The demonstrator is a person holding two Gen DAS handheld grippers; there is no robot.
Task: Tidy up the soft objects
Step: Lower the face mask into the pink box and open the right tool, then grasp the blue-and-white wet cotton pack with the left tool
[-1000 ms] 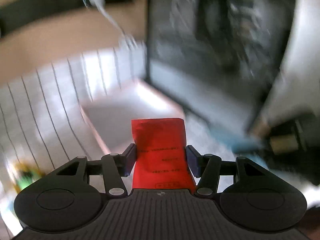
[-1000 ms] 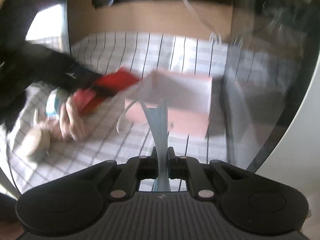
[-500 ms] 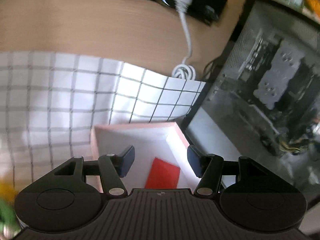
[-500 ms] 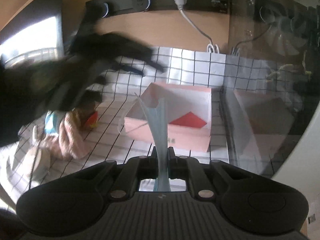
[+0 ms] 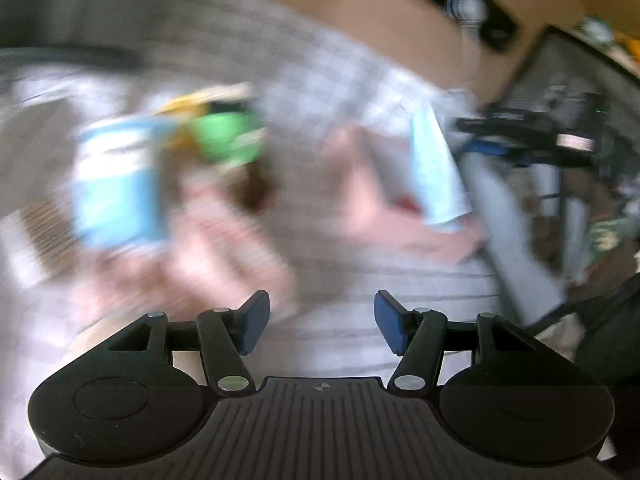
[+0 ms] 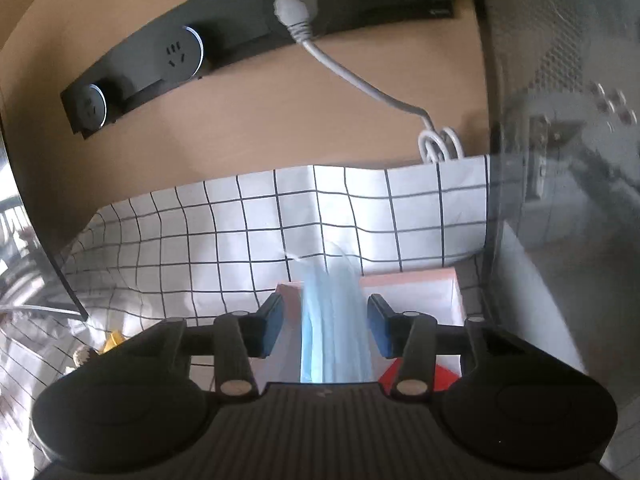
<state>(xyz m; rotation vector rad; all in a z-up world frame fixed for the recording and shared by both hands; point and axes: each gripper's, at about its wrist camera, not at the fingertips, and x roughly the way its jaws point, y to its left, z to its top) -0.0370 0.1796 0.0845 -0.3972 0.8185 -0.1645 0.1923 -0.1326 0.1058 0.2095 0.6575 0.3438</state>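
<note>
My right gripper point(image 6: 325, 326) is open over the pink box point(image 6: 416, 282). A light blue face mask point(image 6: 334, 332) stands between its spread fingers, no longer clamped. The red pouch point(image 6: 440, 376) lies in the box, partly hidden by the gripper. My left gripper point(image 5: 322, 322) is open and empty above the checked cloth. The left wrist view is blurred: a pile of soft items, a blue-and-white one point(image 5: 116, 184), a green one point(image 5: 228, 140) and pink fabric point(image 5: 192, 264), lies ahead to the left. The pink box point(image 5: 404, 220) with the blue mask point(image 5: 434, 176) above it is to the right.
A black-and-white checked cloth point(image 6: 240, 240) covers the table. A black socket strip point(image 6: 240, 40) with a white plug and cable point(image 6: 360, 80) runs along the wooden wall. A glass-sided computer case point(image 6: 560, 160) stands close on the right of the box.
My right gripper has moved forward over the box and opened around the mask. My left gripper, having dropped the red pouch in the box, has swung left toward the pile.
</note>
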